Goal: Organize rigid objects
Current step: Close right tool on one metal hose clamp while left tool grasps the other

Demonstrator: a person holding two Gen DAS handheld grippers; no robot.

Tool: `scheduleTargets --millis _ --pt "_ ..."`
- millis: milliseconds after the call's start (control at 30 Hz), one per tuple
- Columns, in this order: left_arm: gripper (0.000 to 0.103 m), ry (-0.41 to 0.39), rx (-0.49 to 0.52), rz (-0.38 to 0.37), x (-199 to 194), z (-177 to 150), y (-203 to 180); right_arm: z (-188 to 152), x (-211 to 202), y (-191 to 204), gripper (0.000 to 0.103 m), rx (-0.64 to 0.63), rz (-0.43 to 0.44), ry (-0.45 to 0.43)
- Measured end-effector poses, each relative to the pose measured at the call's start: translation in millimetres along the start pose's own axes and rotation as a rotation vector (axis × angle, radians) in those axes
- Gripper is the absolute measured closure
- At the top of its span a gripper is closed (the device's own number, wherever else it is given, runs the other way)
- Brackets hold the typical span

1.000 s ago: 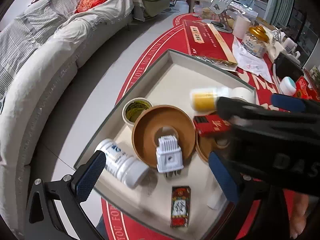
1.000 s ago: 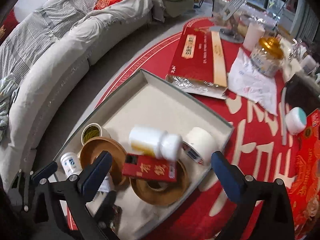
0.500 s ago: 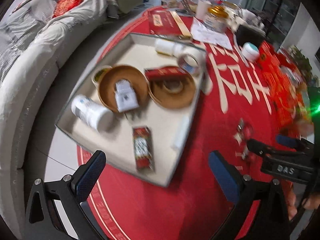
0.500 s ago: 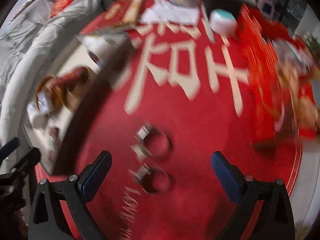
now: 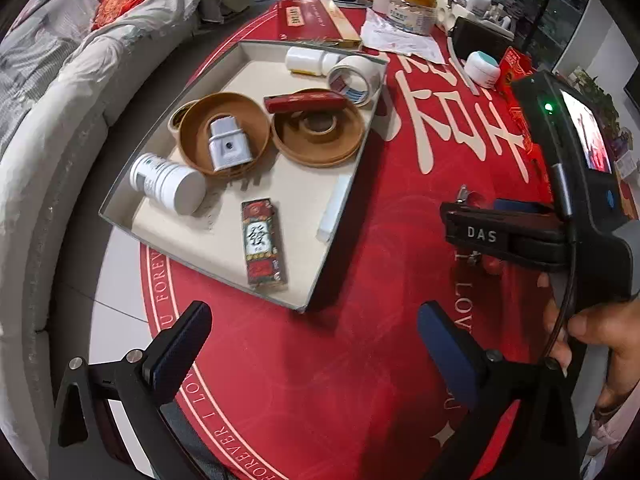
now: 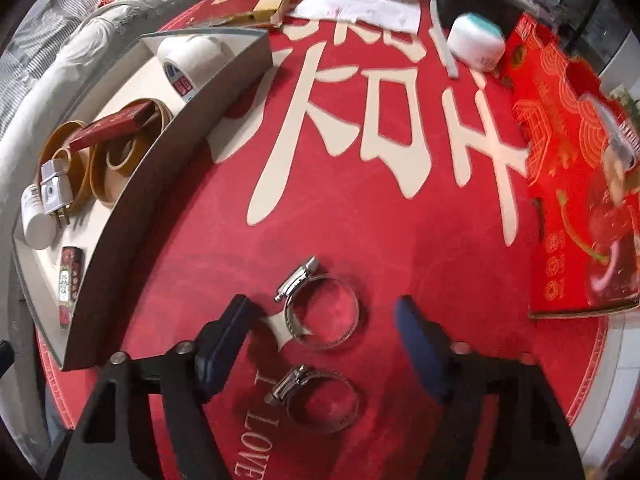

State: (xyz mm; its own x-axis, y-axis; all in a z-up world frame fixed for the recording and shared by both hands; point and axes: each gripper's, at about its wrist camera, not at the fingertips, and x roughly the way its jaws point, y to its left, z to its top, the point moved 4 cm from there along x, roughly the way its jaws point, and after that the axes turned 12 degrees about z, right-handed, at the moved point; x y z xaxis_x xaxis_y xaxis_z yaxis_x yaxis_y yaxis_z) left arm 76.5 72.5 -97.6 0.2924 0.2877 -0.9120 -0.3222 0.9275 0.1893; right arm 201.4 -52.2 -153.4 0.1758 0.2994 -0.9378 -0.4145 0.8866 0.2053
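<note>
Two hose clamps are lying on the red mat, outside the tray standing to their left. I am holding my left gripper spread and empty over bare mat near the tray's corner. My right gripper is nearer: its spread fingers are bracketing the farther clamp, ring flat, screw housing pointing up-left, with the second clamp lying closer to the camera.

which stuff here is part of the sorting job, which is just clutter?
Job:
tray
two hose clamps, far and near
white bottle
tape roll
plug adapter
right gripper, open around the far clamp

Clutter:
jar with gold lid
red gift box
sofa
</note>
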Motion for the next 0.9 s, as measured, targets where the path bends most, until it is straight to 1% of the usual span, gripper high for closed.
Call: scheduleTargets --millis 67,133,233,300,400,500,600,667,700,733,800,900 --pt "0.000 -0.008 0.019 -0.006 -2.4 4.5 -10.0 -0.7 -3.4 -1.1 0.061 -0.003 0.001 -0.007" --pt "0.000 -0.017 0.048 -0.012 -3.6 8.5 -23.4 -4.7 -7.1 -9.2 0.061 0.018 -0.006 -0.004" --pt "0.000 -0.023 0.098 -0.023 -1.4 14.1 -48.8 -19.9 -19.8 -40.3 0.061 0.112 -0.030 -0.031" --pt "0.000 -0.022 0.118 -0.037 2.7 16.2 -65.8 -37.1 -31.6 -62.8 0.061 0.170 -0.018 -0.039" --pt "0.000 -0.038 0.141 -0.057 10.7 18.3 -96.7 -63.6 -45.5 -88.5 0.061 0.233 -0.027 -0.037" --pt "0.000 -0.055 0.180 -0.059 16.9 17.1 -122.5 -89.5 -56.5 -105.8 0.061 0.300 -0.015 -0.034" --pt "0.001 -0.061 0.233 -0.037 29.3 13.5 -147.0 -105.8 -62.3 -116.5 0.061 0.339 -0.022 -0.029" --pt "0.001 -0.037 0.274 -0.026 40.6 10.5 -157.6 -112.5 -64.0 -121.9 0.061 0.363 -0.013 -0.032" --pt "0.000 -0.007 0.298 -0.020 47.9 7.8 -162.4 -113.7 -64.9 -123.5 0.061 0.364 -0.018 -0.030" --pt "0.000 -0.020 0.271 -0.043 48.0 9.0 -160.3 -115.2 -65.7 -123.3 0.061 0.367 -0.018 -0.032" --pt "0.000 0.019 0.243 -0.068 52.8 9.7 -156.3 -116.5 -66.6 -120.2 0.061 0.369 -0.013 -0.034" --pt "0.002 0.036 0.266 -0.069 53.2 9.4 -156.8 -120.6 -70.5 -115.6 0.061 0.361 -0.007 -0.040"
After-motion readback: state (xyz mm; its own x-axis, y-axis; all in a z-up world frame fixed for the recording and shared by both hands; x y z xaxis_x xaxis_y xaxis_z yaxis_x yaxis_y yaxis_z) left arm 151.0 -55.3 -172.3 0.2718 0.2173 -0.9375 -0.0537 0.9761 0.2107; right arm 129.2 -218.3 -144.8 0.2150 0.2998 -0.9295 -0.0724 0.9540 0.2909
